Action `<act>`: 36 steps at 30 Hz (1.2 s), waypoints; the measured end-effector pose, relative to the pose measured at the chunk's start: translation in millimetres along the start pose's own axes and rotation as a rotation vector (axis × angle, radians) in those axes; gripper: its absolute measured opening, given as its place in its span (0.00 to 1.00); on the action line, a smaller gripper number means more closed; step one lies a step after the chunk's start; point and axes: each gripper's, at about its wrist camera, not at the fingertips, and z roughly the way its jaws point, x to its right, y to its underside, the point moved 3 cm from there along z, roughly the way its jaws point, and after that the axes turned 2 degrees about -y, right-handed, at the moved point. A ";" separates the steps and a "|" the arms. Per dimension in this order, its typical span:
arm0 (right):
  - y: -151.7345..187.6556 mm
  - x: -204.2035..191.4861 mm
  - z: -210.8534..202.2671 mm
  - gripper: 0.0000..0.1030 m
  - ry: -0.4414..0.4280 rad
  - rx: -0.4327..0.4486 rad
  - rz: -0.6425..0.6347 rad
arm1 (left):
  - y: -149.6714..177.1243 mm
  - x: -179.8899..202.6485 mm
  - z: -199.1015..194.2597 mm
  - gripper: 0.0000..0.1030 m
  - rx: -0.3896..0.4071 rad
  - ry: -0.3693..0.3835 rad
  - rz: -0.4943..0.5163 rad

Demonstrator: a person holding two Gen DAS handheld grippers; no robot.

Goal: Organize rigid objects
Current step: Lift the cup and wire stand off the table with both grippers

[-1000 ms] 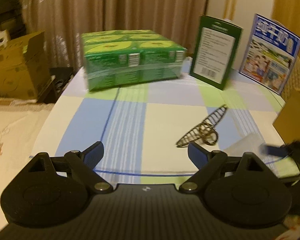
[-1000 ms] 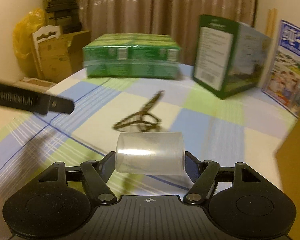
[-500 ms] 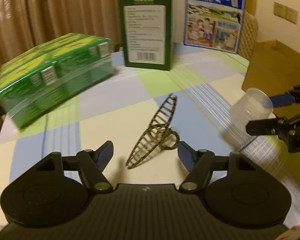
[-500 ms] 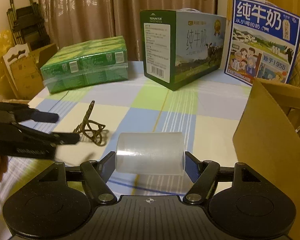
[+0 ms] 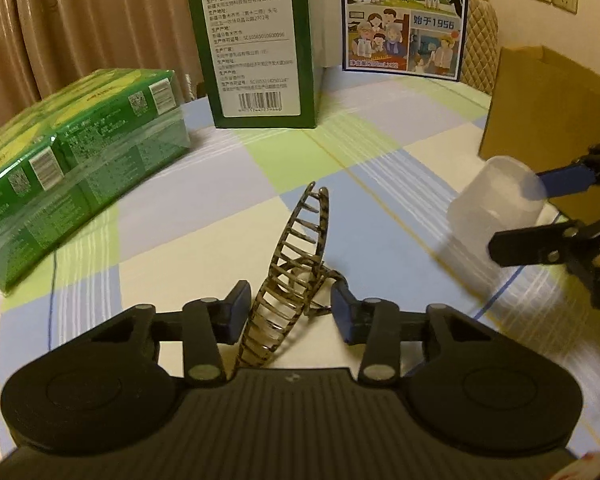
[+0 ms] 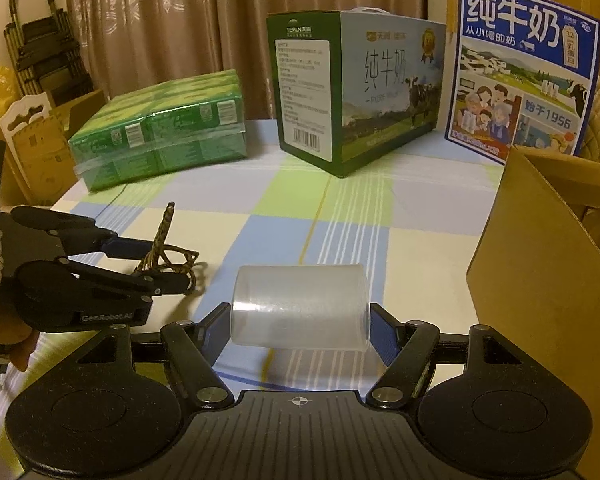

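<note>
Checked tablecloth: hair claw leans upright between closing left gripper.

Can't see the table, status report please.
Left gripper closing around hair claw. Right gripper holds clear cup. Nothing blocking.

Cup – frosted plastic; hair clip – glossy tortoiseshell; tablecloth – matt.

A shrink-wrapped green pack of cartons lies near the far left edge of the checked tablecloth, with a green milk carton box upright at the far edge. A blue milk box stands at the far right corner, before brown curtains.
</note>
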 end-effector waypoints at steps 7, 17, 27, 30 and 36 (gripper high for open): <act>-0.2 1.2 -0.6 0.66 0.000 -0.003 0.008 | -3.4 5.6 -1.0 0.28 -0.009 0.010 0.009; 0.7 -1.0 1.5 0.66 0.003 -0.010 0.001 | -3.8 3.1 3.1 0.26 -0.001 0.011 -0.015; -0.7 0.3 -5.0 0.66 -0.010 -0.008 0.015 | 1.8 8.8 -9.3 0.23 -0.061 -0.068 -0.112; 0.6 3.3 -13.1 0.66 -0.012 -0.004 0.032 | 6.5 14.6 -21.5 0.22 -0.068 -0.082 -0.138; 0.8 3.7 -31.0 0.66 -0.019 0.013 0.064 | 15.0 28.3 -58.2 0.21 -0.050 -0.096 -0.201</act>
